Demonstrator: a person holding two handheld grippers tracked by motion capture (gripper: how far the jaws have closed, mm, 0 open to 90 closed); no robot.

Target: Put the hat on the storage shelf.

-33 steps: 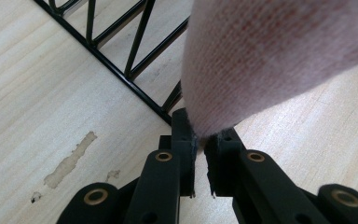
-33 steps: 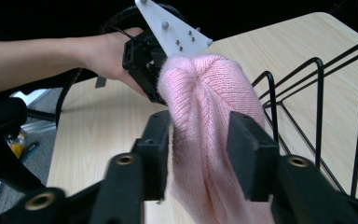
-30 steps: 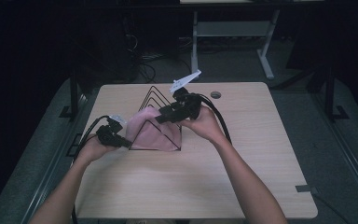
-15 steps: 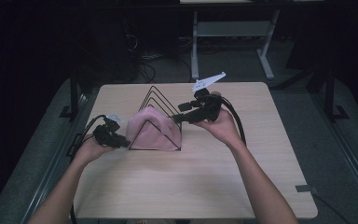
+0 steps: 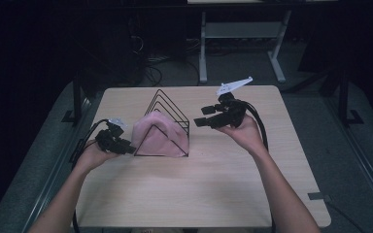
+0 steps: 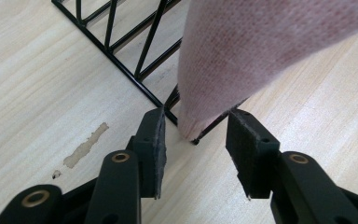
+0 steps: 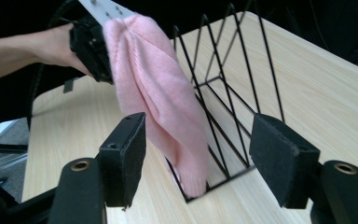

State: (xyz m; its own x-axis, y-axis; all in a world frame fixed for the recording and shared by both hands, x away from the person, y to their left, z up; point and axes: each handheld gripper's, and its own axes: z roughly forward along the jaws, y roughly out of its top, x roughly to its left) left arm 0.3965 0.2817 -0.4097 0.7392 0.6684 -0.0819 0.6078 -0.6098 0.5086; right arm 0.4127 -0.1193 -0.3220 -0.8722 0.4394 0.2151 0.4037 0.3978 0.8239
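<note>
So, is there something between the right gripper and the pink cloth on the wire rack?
Nothing visible does. The right gripper is held open beside the wire rack, and bare tabletop lies between it and the pink cloth. In the right gripper view the pink cloth hangs straight ahead between the open jaws.

Pink knit cloth [image 5: 159, 136] draped over wire rack [image 5: 167, 104]

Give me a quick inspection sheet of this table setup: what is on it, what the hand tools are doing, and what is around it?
Surface: light wood table, small pale smear near the rack.
Job's things: pink knit cloth draped over black wire rack.
Clutter: nothing seen.
Grippers: left gripper open, jaws just been opening, cloth's corner between them, untouched; right gripper open, jaws just been opening, nothing gripped, apart from the rack.
Cables: black cable trails from right gripper.
Surroundings: dark room, grey floor, white table frame behind.
</note>
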